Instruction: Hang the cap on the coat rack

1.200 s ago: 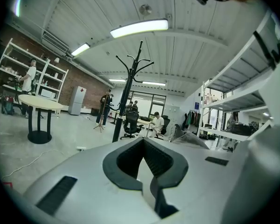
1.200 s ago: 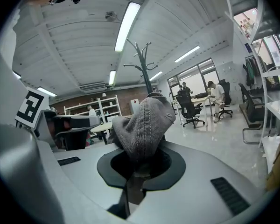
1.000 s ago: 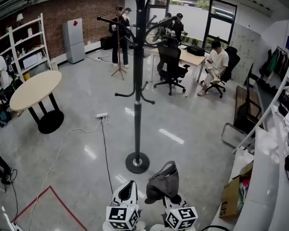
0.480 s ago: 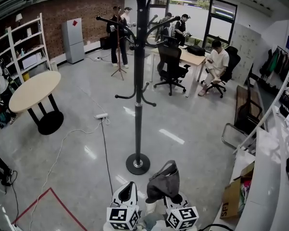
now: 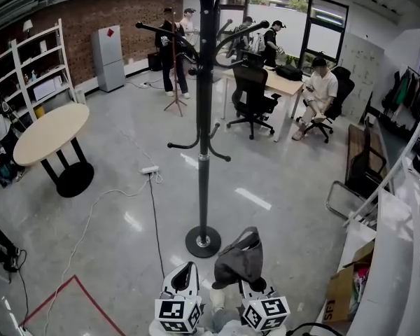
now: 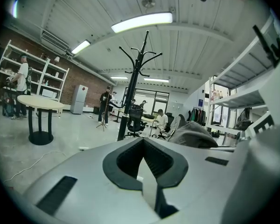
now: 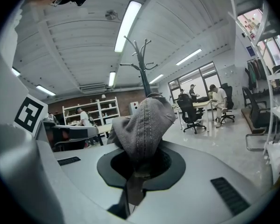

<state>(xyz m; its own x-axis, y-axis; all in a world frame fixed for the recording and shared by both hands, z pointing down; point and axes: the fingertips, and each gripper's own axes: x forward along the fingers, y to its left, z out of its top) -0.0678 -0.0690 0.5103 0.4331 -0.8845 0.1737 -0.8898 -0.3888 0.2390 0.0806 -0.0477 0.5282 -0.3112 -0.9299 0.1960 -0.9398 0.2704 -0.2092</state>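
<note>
Right gripper [image 7: 135, 171]: fingers closed on the cap [image 7: 142, 125], pinching a fold of fabric. Only the right gripper view shows that grip; in the head view the cap [image 5: 239, 261] covers the fingertips.
Left gripper [image 6: 147, 171]: fingers together, nothing between them. Its view catches the cap [image 6: 193, 136] side-on, off to the right.
Cap: grey woven cloth, stitched seams, crumpled into a lump, with a strap loop standing up on top in the head view. It is held above the floor, near the coat rack [image 5: 205, 117] but not touching it.
Rack: black pole, round disc base, curved hooks at mid-height and at the top. The head view shows the base. The gripper views show the top hooks against the ceiling.
Open glossy grey floor lies between the grippers and the base. A black cable [image 5: 154, 222] runs just left of the base. White shelving [image 5: 392, 257] and a cardboard box [image 5: 339, 292] sit on the right. The round table [image 5: 50, 131] is well apart on the left.
</note>
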